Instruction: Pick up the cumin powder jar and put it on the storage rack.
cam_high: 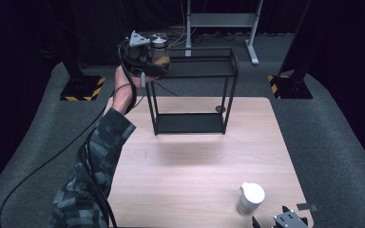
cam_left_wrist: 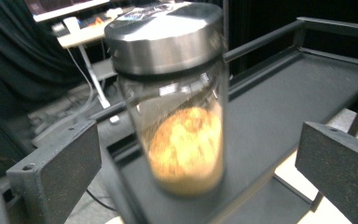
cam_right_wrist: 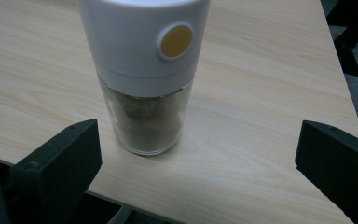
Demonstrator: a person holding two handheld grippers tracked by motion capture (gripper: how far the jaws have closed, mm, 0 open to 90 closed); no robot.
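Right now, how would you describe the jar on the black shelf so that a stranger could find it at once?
Look for the black metal shelf at the far side of the wooden table. On its top tier, at the left end, stands the glass jar, between the open jaws of the left gripper. Unlike the white-capped grinder near the table's front edge, it has a silver metal lid and orange-brown contents.

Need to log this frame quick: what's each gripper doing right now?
Left gripper: open, jaws apart either side of the glass jar on the shelf, not pressing it.
Right gripper: open, facing the white grinder.
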